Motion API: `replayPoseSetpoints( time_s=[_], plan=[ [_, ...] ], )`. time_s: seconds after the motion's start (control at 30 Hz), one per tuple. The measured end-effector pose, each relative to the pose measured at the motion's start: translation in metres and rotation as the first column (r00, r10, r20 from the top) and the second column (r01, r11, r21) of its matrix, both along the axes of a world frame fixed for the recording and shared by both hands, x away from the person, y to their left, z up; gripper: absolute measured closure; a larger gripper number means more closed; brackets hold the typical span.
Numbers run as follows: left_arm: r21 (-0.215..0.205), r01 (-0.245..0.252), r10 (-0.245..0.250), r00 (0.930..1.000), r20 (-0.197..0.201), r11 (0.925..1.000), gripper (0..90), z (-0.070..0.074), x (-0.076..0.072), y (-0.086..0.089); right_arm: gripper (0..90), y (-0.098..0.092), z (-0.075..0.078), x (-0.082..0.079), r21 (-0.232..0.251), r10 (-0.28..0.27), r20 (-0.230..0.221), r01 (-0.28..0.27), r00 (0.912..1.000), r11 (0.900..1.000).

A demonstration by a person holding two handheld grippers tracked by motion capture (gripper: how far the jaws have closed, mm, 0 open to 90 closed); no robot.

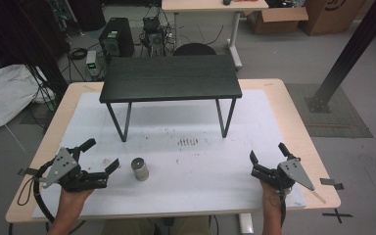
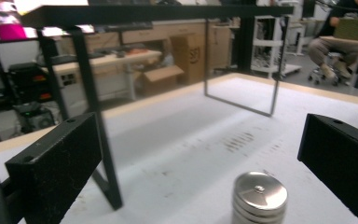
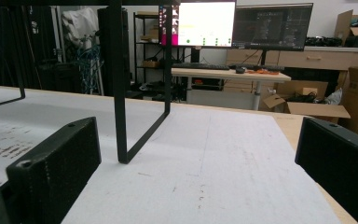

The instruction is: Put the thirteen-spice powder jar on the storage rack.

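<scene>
Metal is the story here: the thing nearest the left gripper (image 1: pixel 100 159) is a small steel cylinder (image 1: pixel 139 169) that looks like a stack of calibration weights, standing upright on the white mat (image 1: pixel 200 176) near the front edge of the table. From the left gripper it sits at roughly 3 o'clock, just beside the jaw tips but not touching them. In the left gripper view the cylinder (image 2: pixel 259 197) sits low and right of centre, closer to the right-hand jaw than the left.

Handling guess: dense for its size, totally rigid, nothing fragile about it, but the polished sides look slick. The ribbed side wall is probably the place to grab, pads square across the middle of the body, not up on the rounded cap where they'd likely skate off. If it really is stacked discs, a grip low on the body could leave the upper ones loose.

Pose-wise, the person's left hand holds its gripper low and nearly level, jaws spread wide with nothing in them, pointed at about 2 o'clock. The right gripper (image 1: pixel 267 157) is way over at the right side of the mat, also spread wide and empty, aimed toward the black shelf (image 1: pixel 170 78) at 12 o'clock.
</scene>
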State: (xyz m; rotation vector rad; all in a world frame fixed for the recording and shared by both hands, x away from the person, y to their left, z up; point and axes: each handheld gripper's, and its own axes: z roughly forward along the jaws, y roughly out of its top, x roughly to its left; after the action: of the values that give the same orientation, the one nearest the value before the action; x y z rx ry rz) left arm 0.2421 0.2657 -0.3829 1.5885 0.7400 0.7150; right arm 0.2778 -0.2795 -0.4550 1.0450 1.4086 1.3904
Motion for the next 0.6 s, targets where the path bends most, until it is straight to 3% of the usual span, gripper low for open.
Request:
replayPoseSetpoints(
  time_s=[0.3,0.6],
  plan=[
    [0.039,0.071,-0.07,0.9969,-0.035,0.9967,0.3,-0.009,0.0,-0.021,0.0,0.0,0.0,0.0,-0.001,0.001,0.0,-0.001,1.0,1.0],
    [0.064,0.108,-0.103,0.9923,-0.069,0.9921,0.3,-0.017,0.004,-0.031,0.0,0.0,0.0,0.0,-0.001,0.001,0.0,-0.001,1.0,1.0]
  ],
)
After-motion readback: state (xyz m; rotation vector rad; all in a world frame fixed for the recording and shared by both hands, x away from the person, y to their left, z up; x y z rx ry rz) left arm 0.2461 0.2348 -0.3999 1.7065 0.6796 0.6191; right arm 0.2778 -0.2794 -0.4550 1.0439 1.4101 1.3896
